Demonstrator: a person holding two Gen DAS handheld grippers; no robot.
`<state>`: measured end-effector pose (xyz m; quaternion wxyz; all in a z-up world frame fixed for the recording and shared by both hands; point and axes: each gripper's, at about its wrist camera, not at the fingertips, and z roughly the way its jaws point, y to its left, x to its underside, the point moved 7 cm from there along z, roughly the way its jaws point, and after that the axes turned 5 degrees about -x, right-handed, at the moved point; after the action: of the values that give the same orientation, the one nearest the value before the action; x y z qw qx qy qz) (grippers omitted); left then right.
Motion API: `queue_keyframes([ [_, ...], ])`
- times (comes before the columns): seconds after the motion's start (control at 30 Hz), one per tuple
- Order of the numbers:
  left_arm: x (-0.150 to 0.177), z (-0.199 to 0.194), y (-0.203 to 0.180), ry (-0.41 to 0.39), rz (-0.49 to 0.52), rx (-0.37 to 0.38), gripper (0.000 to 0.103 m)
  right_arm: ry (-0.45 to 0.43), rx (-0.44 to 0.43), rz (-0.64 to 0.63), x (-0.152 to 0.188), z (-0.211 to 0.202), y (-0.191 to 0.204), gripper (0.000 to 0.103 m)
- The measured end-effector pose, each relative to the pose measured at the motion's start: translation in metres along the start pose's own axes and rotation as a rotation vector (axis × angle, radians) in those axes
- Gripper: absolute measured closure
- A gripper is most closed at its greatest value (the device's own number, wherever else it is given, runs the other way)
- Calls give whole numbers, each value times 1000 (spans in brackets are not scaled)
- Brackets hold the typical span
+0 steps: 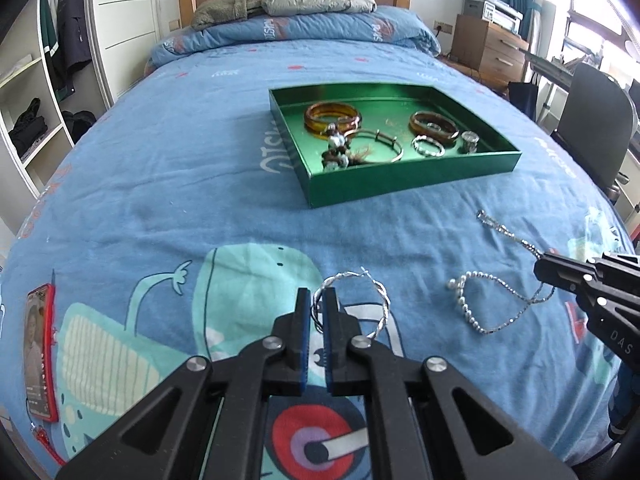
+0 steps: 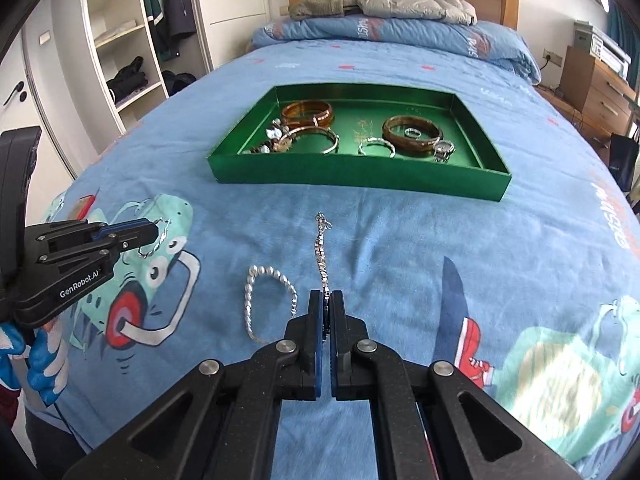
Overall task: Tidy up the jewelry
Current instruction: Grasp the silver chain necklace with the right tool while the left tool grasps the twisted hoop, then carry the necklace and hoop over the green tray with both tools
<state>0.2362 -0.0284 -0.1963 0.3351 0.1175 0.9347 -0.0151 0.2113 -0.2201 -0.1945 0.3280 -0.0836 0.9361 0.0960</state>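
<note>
My left gripper is shut on the rim of a twisted silver hoop bangle, held just above the blue bedspread. In the right wrist view the same gripper comes in from the left with the hoop hanging from its tips. My right gripper is shut on one end of a thin silver chain, which trails away toward the green tray. A silver beaded bracelet lies loose on the bed just left of it. The tray holds amber bangles, silver bangles, rings and beads.
A phone in a red case lies on the bed at the near left. A folded quilt and coats are piled at the headboard. Wardrobe shelves stand to the left, and a wooden nightstand and a dark chair to the right.
</note>
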Motion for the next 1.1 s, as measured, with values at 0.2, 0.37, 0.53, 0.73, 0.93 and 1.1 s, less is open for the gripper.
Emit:
queue_keyframes([
  [0.2,0,-23,3,-33,-4,-3,98,-29,17,-20,-2,-21,9,101],
  [0.37,2,-43,6,-62,-14,-6,98,-59,26,-34,-5,-39,15,101],
  [0.53,2,-63,7,-92,-16,-1,98,-90,38,-47,-8,-59,23,101],
  [0.73,-1,-84,7,-129,-17,7,98,-121,53,-59,-11,-81,30,101],
  [0.93,-6,-99,6,-161,-17,12,98,-152,66,-79,-17,-98,38,101],
  [1.1,-14,-105,7,-181,-23,12,98,-188,76,-94,-30,-112,40,101],
])
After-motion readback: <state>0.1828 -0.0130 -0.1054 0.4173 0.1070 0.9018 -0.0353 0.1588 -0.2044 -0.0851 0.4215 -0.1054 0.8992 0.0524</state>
